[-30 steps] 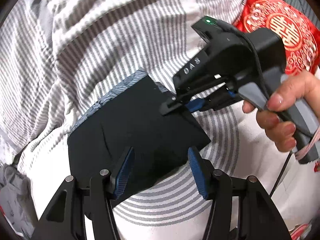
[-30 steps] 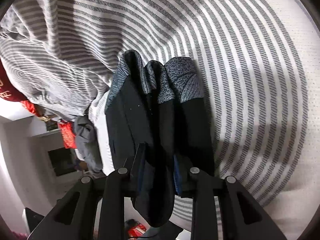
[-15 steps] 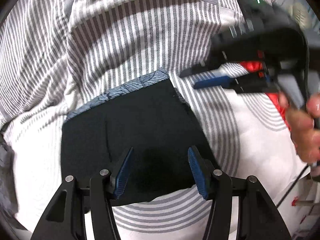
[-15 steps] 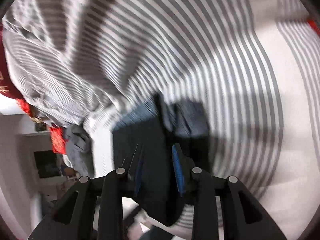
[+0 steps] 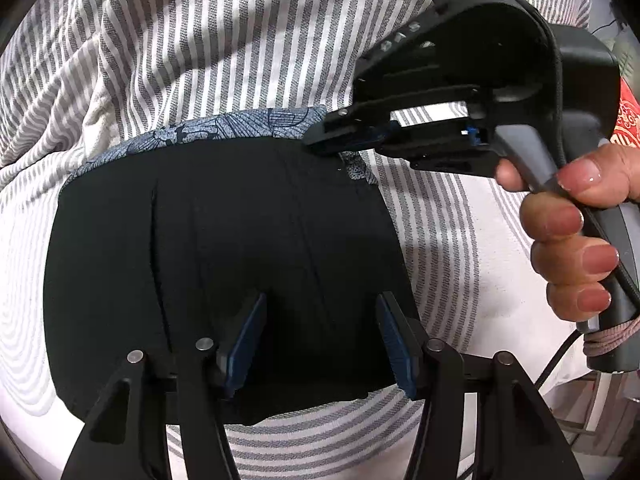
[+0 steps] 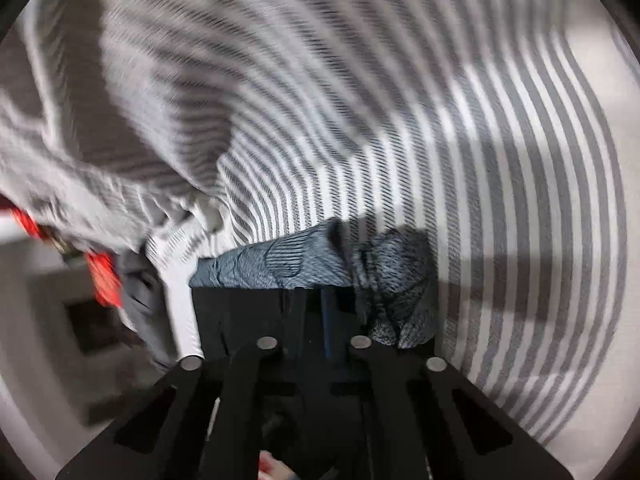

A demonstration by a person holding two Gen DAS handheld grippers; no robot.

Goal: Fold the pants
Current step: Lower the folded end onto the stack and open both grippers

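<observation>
Pants [image 5: 240, 248] now lie flatter beneath the spread, empty left gripper [image 5: 320, 340]; the right gripper [image 5: 344, 142] returns, fingers clenched at their patterned waistband [image 5: 224, 130], tidying the fold.

A home bedroom: a bed [image 5: 460, 240] under a grey-and-white striped sheet lies beneath the tools, a rumpled striped duvet [image 5: 224, 44] bunched beyond them, a red patterned cushion [image 5: 626, 128] at the right edge and a room floor past the bed's side.
</observation>
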